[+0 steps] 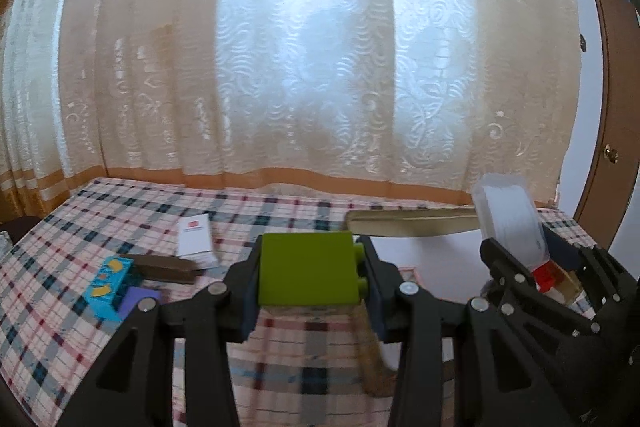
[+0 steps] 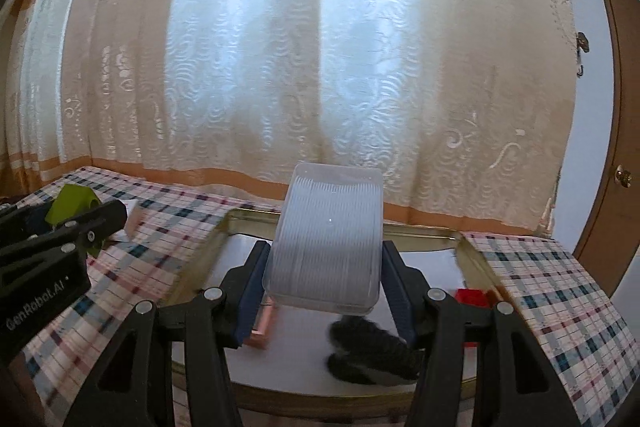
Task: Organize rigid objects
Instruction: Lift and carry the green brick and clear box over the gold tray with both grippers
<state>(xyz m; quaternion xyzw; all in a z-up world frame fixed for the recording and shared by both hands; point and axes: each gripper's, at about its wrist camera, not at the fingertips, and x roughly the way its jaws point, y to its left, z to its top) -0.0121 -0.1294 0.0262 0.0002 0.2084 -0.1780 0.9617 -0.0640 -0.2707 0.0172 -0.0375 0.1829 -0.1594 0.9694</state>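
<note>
My left gripper point(image 1: 310, 277) is shut on a green block point(image 1: 308, 269) and holds it above the plaid cloth; the block also shows at the left of the right wrist view point(image 2: 74, 205). My right gripper point(image 2: 324, 281) is shut on a clear plastic box of white sticks point(image 2: 328, 237), held tilted over a gold-rimmed tray point(image 2: 404, 225). The box also shows at the right of the left wrist view point(image 1: 510, 217). A black bristly object point(image 2: 372, 349), a pink-edged piece point(image 2: 262, 323) and a red piece point(image 2: 472, 297) lie in the tray.
On the plaid cloth point(image 1: 280, 359) at the left lie a turquoise patterned block point(image 1: 110, 285) on a purple piece point(image 1: 138, 301), a brown bar point(image 1: 164, 269) and a white box point(image 1: 196, 241). A curtain hangs behind the table. A brown door point(image 2: 616, 147) stands at right.
</note>
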